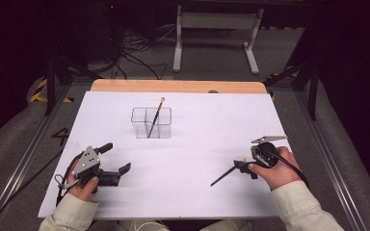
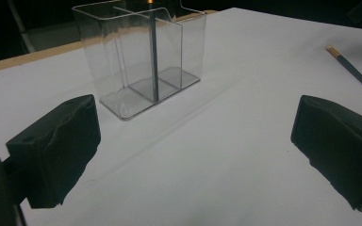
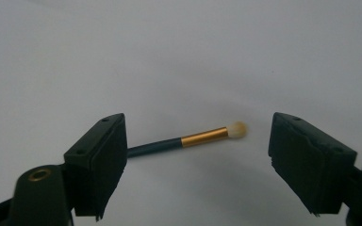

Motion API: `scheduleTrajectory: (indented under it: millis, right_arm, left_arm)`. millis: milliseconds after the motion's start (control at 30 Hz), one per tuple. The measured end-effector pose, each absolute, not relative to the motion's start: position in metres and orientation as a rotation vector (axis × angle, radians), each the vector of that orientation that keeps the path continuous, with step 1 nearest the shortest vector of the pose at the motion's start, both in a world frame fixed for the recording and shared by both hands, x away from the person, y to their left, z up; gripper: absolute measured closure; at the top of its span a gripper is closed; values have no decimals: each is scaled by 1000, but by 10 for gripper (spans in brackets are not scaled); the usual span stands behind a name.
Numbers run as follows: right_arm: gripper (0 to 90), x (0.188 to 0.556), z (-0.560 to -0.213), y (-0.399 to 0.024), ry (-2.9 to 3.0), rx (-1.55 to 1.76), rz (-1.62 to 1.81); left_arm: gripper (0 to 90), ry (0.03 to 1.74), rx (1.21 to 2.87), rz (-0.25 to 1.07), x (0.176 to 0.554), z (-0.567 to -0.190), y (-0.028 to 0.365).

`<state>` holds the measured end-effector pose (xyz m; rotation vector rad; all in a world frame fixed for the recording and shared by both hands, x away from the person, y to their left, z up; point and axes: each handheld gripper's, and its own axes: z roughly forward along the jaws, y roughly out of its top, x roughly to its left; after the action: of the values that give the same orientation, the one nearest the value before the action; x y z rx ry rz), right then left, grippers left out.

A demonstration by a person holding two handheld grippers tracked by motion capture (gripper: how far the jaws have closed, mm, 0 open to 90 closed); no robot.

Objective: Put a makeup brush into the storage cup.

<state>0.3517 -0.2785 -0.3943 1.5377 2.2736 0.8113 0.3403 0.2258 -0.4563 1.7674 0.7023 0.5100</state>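
From above, a white sheet [image 1: 183,159] covers the table, with a strip of bare wood [image 1: 178,86] along its far edge, grey floor, cables and a white metal stand [image 1: 217,29] beyond in a dark room. One clear divided holder [image 1: 151,123] stands mid-sheet with one brush [image 1: 155,118] leaning in it; a second brush [image 1: 227,173] lies flat at the right gripper [image 1: 243,166]. The left gripper [image 1: 115,163] rests near the front left, jaws spread and empty. Along the left gripper's jaws, the holder [image 2: 136,61] stands close ahead with its brush handle [image 2: 154,56] upright, the loose brush [image 2: 353,70] far right. Along the right gripper's jaws, wide apart and unclenched, the loose brush [image 3: 188,140] lies on the sheet between them, ungripped.
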Motion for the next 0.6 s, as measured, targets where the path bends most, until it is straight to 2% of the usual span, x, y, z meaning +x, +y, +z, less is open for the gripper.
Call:
scheduleTrajectory:
  millis: [600]
  right_arm:
    - [168, 358, -395, -263, 2278, 1615, 688]
  left_arm:
    - [24, 669, 1759, 470, 344, -457, 223]
